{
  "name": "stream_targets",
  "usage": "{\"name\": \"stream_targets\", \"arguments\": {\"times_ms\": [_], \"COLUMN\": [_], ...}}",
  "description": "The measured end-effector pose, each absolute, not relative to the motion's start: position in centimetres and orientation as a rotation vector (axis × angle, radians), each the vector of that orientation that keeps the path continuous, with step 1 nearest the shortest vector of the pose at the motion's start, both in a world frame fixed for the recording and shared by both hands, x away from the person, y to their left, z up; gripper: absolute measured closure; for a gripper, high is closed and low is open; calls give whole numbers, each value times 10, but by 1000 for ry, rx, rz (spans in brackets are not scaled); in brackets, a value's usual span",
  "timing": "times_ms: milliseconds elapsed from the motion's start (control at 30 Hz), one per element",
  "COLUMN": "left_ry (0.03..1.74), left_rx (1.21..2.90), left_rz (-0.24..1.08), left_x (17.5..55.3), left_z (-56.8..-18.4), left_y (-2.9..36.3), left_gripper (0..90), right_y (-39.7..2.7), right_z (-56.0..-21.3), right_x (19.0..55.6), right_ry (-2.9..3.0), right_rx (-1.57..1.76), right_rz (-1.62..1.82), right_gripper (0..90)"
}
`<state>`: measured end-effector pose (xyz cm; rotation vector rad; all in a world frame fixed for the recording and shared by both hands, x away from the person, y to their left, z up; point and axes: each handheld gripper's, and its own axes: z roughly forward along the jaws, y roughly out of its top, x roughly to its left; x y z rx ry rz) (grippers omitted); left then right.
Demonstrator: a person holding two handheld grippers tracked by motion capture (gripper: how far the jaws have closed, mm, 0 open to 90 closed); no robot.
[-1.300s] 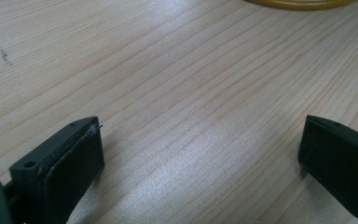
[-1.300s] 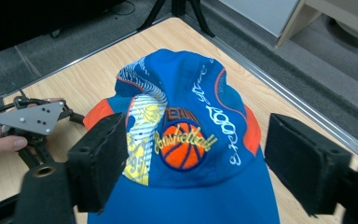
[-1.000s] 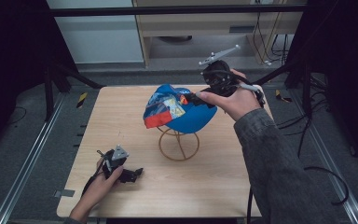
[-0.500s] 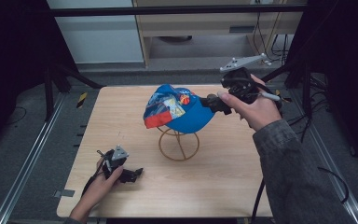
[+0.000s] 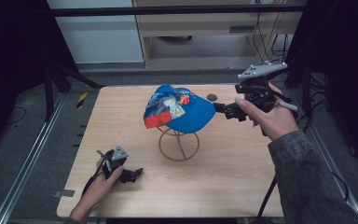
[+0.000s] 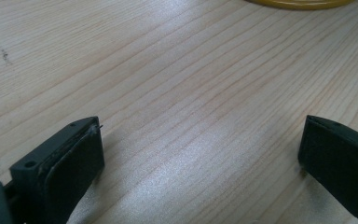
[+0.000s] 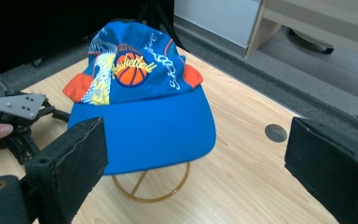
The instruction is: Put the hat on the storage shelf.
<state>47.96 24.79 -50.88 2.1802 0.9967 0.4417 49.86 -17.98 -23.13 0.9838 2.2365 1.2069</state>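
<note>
A blue cap [image 5: 179, 109] with orange patches and a basketball print sits on a yellow wire stand [image 5: 178, 144] in the middle of the wooden table [image 5: 242, 186]. My right gripper [image 5: 224, 111] hovers just right of the brim, open, touching nothing. In the right gripper view the cap [image 7: 144, 107] faces me, brim forward, and the right gripper [image 7: 198, 140] has its jaws spread wide before it. My left gripper [image 5: 133, 175] rests on the table at the front left, and it is open over bare wood [image 6: 200, 144].
A dark round grommet [image 5: 211, 97] sits in the table top behind the cap. The stand's ring [image 6: 298, 3] shows at the top edge of the left gripper view. Black frame posts flank the table, and a cabinet stands beyond its far edge.
My right gripper has drawn back to the right, off the cap's brim, and now hangs apart from it. The cap stays on the stand. My left gripper has not moved.
</note>
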Motion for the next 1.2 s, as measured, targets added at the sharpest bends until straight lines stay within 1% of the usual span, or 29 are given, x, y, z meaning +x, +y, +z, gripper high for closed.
{"name": "stream_targets", "arguments": {"times_ms": [300, 600, 833, 1000, 1200], "left_ry": [997, 999, 1002, 998, 998], "left_rx": [2176, 2175, 2173, 2181, 2181], "left_rz": [443, 444, 442, 442, 442], "left_x": [480, 479, 479, 479, 479], "left_z": [-509, -509, -509, -509, -509], "left_y": [248, 248, 248, 248, 248], "left_gripper": [0, 0, 0, 0, 0], "right_y": [-193, -203, -206, -207, -209], "right_z": [-242, -261, -285, -303, -330], "right_x": [491, 479, 471, 467, 464], "right_ry": [2224, 2237, 2255, 2255, 2257], "right_rx": [1005, 1033, 1047, 1054, 1049], "right_rz": [1212, 1209, 1200, 1197, 1164], "right_gripper": [63, 62, 63, 105, 119]}}
